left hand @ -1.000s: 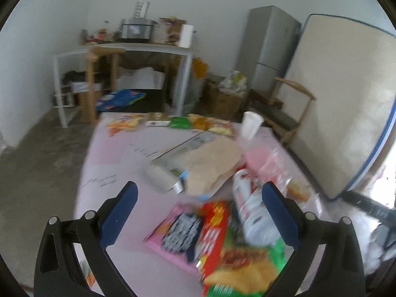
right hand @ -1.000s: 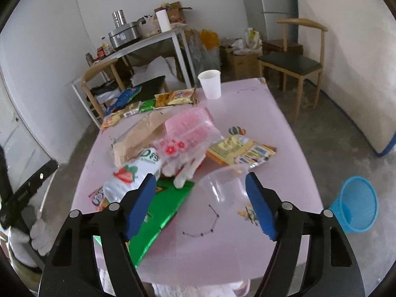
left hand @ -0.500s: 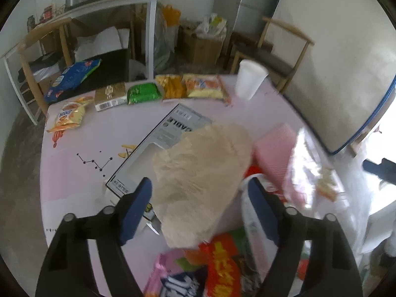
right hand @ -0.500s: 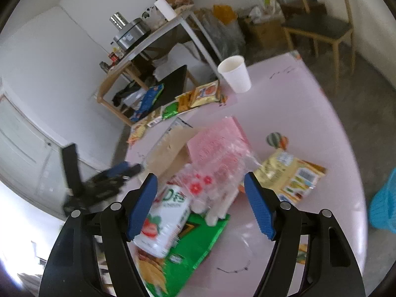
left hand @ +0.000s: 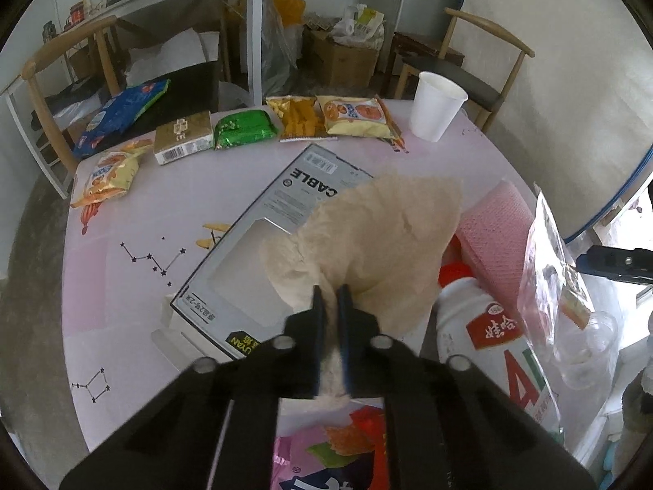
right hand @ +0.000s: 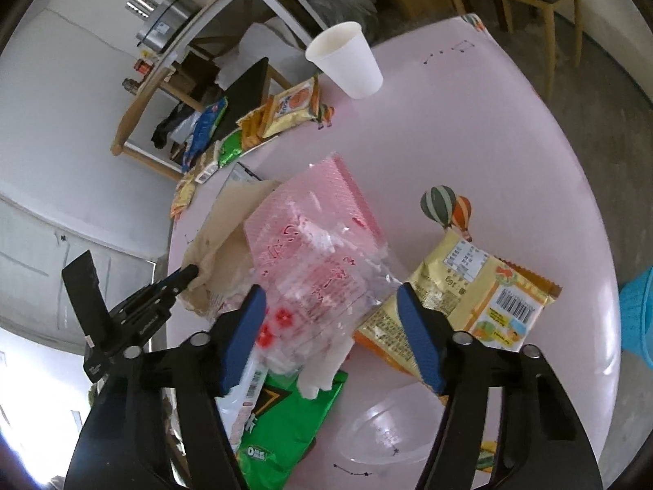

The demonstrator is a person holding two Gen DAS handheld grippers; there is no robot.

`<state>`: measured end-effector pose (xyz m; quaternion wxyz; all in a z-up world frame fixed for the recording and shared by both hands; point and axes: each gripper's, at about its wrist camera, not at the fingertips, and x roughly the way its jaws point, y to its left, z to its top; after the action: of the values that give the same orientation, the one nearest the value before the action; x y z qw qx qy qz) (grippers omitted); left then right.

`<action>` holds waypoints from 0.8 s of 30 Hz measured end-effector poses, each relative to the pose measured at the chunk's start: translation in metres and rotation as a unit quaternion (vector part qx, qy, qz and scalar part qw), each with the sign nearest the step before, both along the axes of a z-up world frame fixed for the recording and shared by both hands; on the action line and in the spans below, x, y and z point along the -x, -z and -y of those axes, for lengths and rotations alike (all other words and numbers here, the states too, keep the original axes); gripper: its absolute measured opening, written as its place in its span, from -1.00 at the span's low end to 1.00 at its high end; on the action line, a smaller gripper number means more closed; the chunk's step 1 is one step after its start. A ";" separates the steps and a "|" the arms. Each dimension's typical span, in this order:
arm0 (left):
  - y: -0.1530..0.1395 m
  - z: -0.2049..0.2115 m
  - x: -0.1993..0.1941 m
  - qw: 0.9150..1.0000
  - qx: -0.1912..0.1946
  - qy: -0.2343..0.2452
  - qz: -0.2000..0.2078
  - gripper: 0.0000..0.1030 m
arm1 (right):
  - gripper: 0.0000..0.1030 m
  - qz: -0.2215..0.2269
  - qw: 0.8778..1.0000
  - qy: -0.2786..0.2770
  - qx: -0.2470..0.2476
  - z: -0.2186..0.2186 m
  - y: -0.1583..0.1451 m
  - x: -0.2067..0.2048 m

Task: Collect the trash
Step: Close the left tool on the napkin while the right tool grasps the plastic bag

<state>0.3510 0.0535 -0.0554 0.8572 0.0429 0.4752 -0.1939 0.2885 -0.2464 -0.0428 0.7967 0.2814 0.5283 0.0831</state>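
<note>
The left gripper point(left hand: 330, 292) is pinching the near edge of the brown paper point(left hand: 379, 241), jaws clamped tight on it, and the paper is lying across the grey box point(left hand: 261, 253) on the pink table point(left hand: 122, 286). Beside it, the clear bag point(right hand: 322, 273) is resting on the pile over the pink pack point(right hand: 326, 200). The right gripper point(right hand: 330, 302) is straddling that bag, jaws just narrowing but not pressing it yet, with the yellow packet point(right hand: 469, 294) lying just right.

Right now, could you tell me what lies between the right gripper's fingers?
In the right wrist view, a clear plastic bag lies between the right gripper fingers, not yet pinched.
</note>
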 end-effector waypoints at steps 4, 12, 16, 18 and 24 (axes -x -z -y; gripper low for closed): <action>-0.013 -0.007 0.005 1.000 0.018 -0.007 0.018 -0.97 | -0.29 -0.009 1.000 0.005 -0.002 0.002 0.005 -0.002; -0.045 -0.021 0.022 0.997 0.034 -0.025 0.057 -0.98 | -0.96 0.007 1.000 0.014 -0.009 0.009 0.002 0.004; -0.062 -0.031 0.037 0.996 0.039 -0.032 0.076 -0.98 | -0.97 0.030 0.999 0.021 -0.014 0.017 -0.007 0.008; -0.067 -0.034 0.044 0.995 0.039 -0.034 0.081 -0.98 | -0.82 0.029 0.999 0.031 -0.019 0.024 -0.007 0.006; -0.071 -0.037 0.055 0.996 0.036 -0.032 0.079 -0.98 | 0.32 0.014 1.000 0.005 -0.022 0.026 0.007 -0.017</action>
<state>0.2964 0.0908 0.0161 0.8987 0.0122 0.3999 -0.1796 0.3053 -0.2729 -0.0502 0.7981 0.3005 0.5136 0.0943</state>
